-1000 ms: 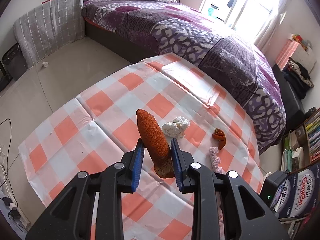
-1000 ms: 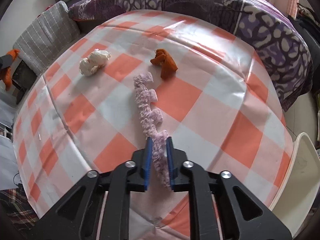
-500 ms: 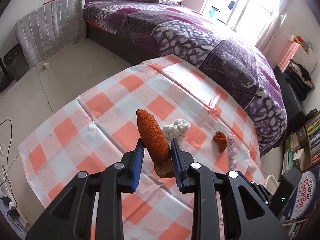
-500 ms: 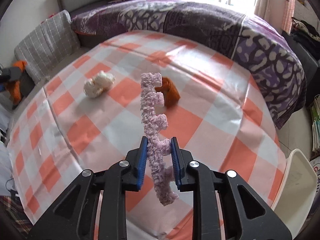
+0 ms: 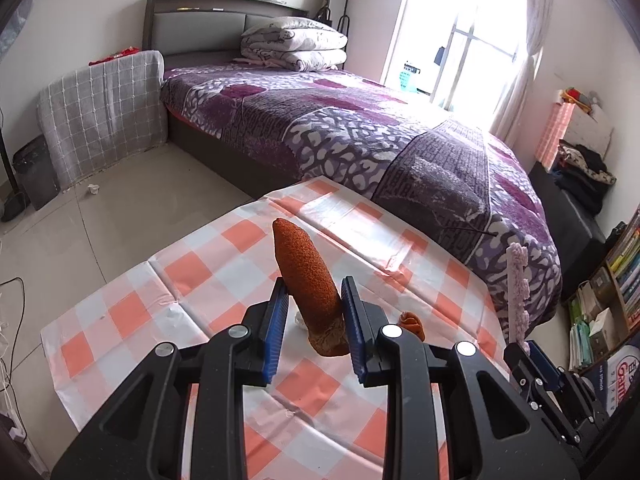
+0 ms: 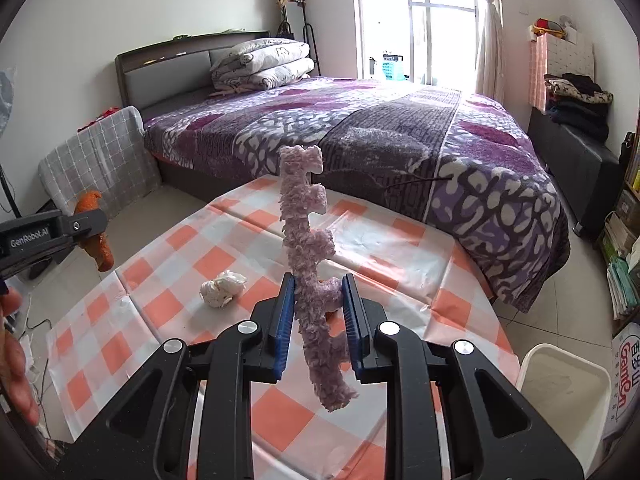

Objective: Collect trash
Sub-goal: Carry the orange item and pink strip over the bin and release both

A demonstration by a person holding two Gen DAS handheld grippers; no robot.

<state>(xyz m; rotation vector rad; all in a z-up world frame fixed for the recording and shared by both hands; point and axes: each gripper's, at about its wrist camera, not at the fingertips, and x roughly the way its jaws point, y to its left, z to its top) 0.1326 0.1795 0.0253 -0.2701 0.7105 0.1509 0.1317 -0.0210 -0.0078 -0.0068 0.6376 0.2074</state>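
My left gripper (image 5: pixel 313 310) is shut on an orange-brown foam cone (image 5: pixel 306 276) and holds it upright above the checked tablecloth (image 5: pixel 192 264). My right gripper (image 6: pixel 318 307) is shut on a pink fuzzy notched strip (image 6: pixel 308 248), held upright above the table; the strip also shows in the left wrist view (image 5: pixel 517 292). A crumpled white tissue (image 6: pixel 222 288) lies on the cloth to the left of the right gripper. A small orange scrap (image 5: pixel 412 322) lies on the cloth, mostly hidden behind the right gripper's strip in the right wrist view.
A white bin (image 6: pixel 560 384) stands on the floor by the table's right edge. A bed with a purple cover (image 6: pixel 380 132) is beyond the table. A bookshelf (image 5: pixel 616 280) is at the right. A grey checked chair (image 5: pixel 104 116) stands at the left.
Both grippers have risen and tilted up, so more of the room shows. The right gripper has lifted the pink strip off the cloth. The left keeps the cone.
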